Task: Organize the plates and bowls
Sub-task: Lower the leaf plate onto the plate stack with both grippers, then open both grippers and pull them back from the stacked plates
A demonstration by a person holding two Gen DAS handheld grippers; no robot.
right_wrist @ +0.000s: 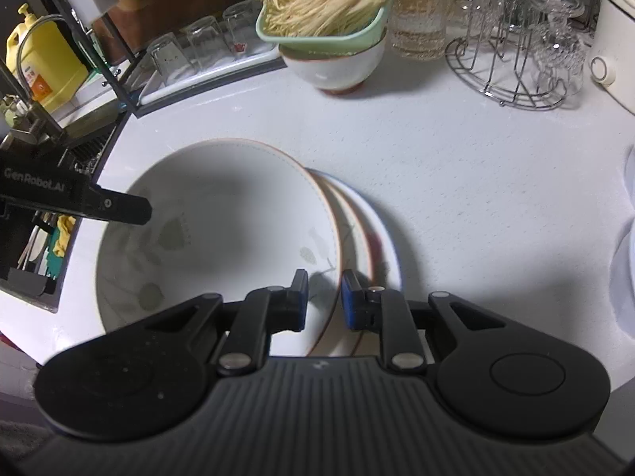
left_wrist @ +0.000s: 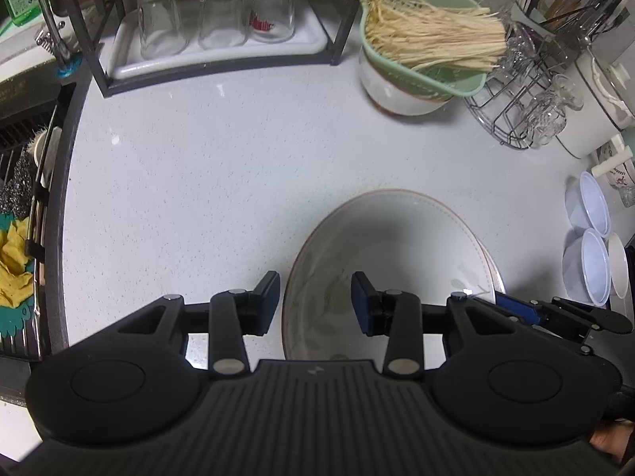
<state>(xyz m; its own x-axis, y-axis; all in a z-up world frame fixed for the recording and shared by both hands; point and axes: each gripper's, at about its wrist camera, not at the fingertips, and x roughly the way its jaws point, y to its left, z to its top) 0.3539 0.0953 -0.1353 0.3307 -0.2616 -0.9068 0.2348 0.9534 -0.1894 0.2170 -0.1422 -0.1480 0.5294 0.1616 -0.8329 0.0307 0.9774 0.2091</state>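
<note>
A large white bowl (left_wrist: 397, 246) with a brown rim and faint leaf pattern sits on the white counter, on top of a stack of plates (right_wrist: 373, 238). My left gripper (left_wrist: 315, 303) is open, its fingers straddling the bowl's left rim without closing on it. My right gripper (right_wrist: 324, 297) straddles the bowl's right rim with a narrow gap; the rim (right_wrist: 331, 238) runs between the pads. The right gripper also shows in the left wrist view (left_wrist: 555, 313). Small white bowls (left_wrist: 591, 234) stand at the right.
A green strainer with noodles (left_wrist: 428, 39) rests on a white bowl (left_wrist: 397, 95) at the back. Upturned glasses stand on a tray (left_wrist: 222, 51) under a black rack. A wire glass rack (left_wrist: 524, 99) is at back right. The sink (left_wrist: 24, 182) lies to the left.
</note>
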